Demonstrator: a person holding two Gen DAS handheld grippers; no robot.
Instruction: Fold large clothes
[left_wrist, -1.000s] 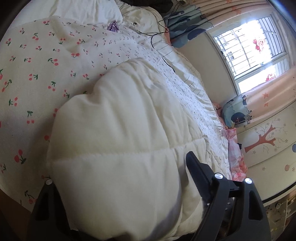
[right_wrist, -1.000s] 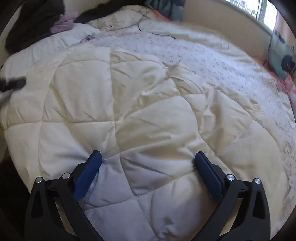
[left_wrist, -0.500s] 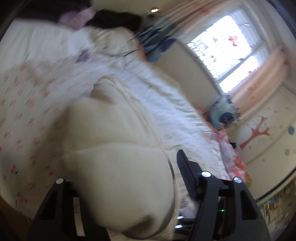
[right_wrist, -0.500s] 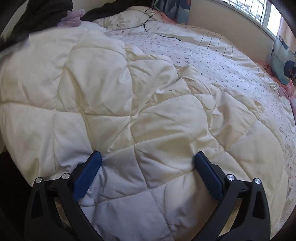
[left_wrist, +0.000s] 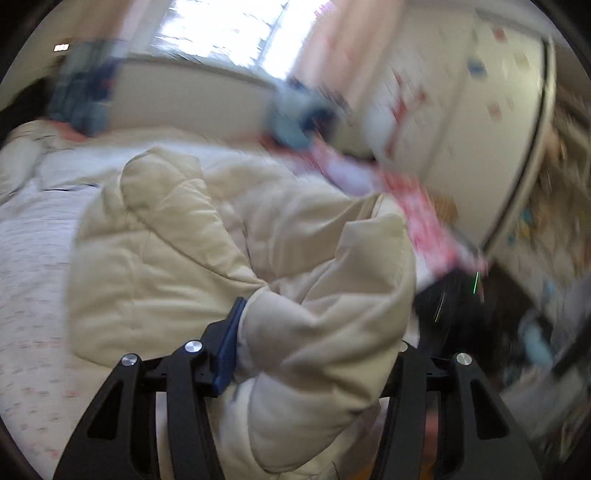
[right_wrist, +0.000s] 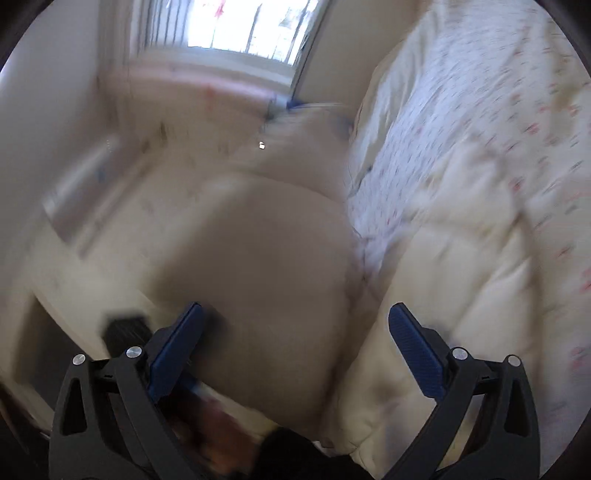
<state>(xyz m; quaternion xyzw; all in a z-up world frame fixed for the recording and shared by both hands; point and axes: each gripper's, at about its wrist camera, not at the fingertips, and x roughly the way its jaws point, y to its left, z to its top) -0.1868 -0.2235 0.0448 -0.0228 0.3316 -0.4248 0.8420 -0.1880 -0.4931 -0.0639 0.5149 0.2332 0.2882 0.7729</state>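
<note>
the bed (left_wrist: 33, 258) carries the cream quilt (left_wrist: 166, 258) — puffy, stitched into soft squares, bulky yet light, best pinched at a corner. the left gripper (left_wrist: 317, 350) is closing on a bunched fold; the right gripper (right_wrist: 295, 332) gapes wide around blurred quilt — pads not pressing.

You're facing a bright window (left_wrist: 225, 26) with pink curtains (left_wrist: 332, 48) beside it. Under it a cream wall (left_wrist: 184, 96) runs along the far edge of the bed (left_wrist: 33, 236). A white wardrobe (left_wrist: 461, 103) with coloured stickers stands by the bed's far right corner.
</note>
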